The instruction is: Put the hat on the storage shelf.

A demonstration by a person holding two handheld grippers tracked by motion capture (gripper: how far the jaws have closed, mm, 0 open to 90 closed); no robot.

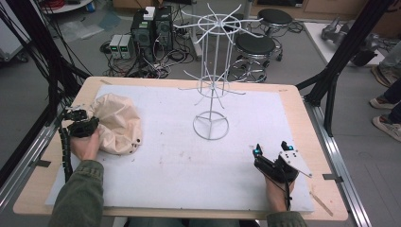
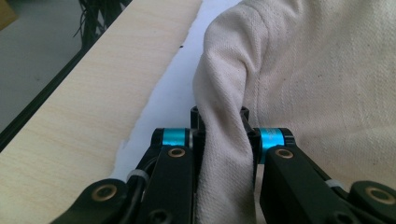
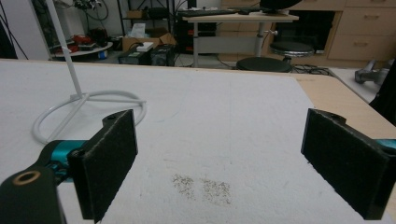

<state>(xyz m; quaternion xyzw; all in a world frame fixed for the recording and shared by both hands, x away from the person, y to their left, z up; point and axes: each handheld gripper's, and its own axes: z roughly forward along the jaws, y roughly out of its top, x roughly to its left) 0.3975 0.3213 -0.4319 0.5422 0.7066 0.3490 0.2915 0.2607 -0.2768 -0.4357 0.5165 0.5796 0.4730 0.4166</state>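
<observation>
Left tongs (image 2: 219,135) pinched closed; right tongs (image 3: 224,158) gaping wide, resting low

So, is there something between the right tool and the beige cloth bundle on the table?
Nothing visible: bare white mat lies between the open right tool and the cloth bundle. The wire rack stands farther back, off that line. The left tool already pinches a fold of the cloth.

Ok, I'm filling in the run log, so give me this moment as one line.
left gripper: shut on cream cloth bag | right gripper: open, holding nothing, over white mat | wire rack: upright, untouched
</observation>
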